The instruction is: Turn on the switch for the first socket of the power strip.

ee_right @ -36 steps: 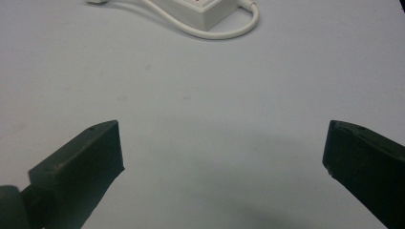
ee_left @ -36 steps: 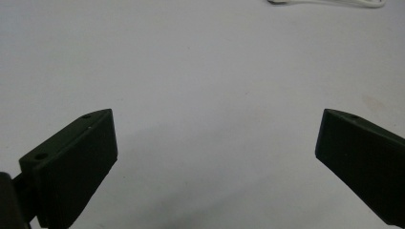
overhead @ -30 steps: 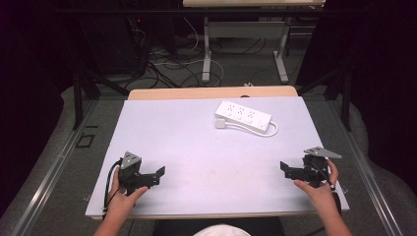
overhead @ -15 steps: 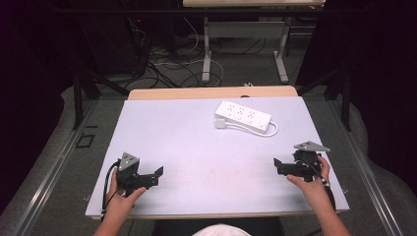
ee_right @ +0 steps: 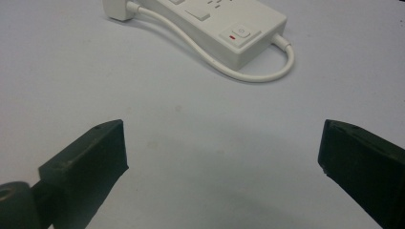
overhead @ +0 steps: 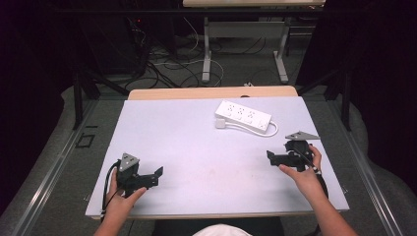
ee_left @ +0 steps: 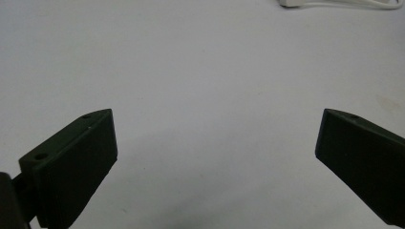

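A white power strip [overhead: 243,115] lies at the back right of the pale table [overhead: 196,147], its cord looping along its near side to a plug [overhead: 221,123] at its left end. In the right gripper view the strip [ee_right: 224,24] lies ahead, switch end nearest. My right gripper [overhead: 272,157] hovers near the right edge, a short way in front of the strip, open and empty [ee_right: 219,162]. My left gripper [overhead: 156,174] rests near the front left, open with nothing between its jaws [ee_left: 215,157].
A wooden strip [overhead: 211,92] borders the table's far edge. Beyond it are table legs [overhead: 206,49] and tangled cables [overhead: 167,64] on the floor. Metal rails [overhead: 59,162] run along both sides of the table.
My right gripper has moved left and slightly farther in, toward the power strip. The left gripper has stayed put.
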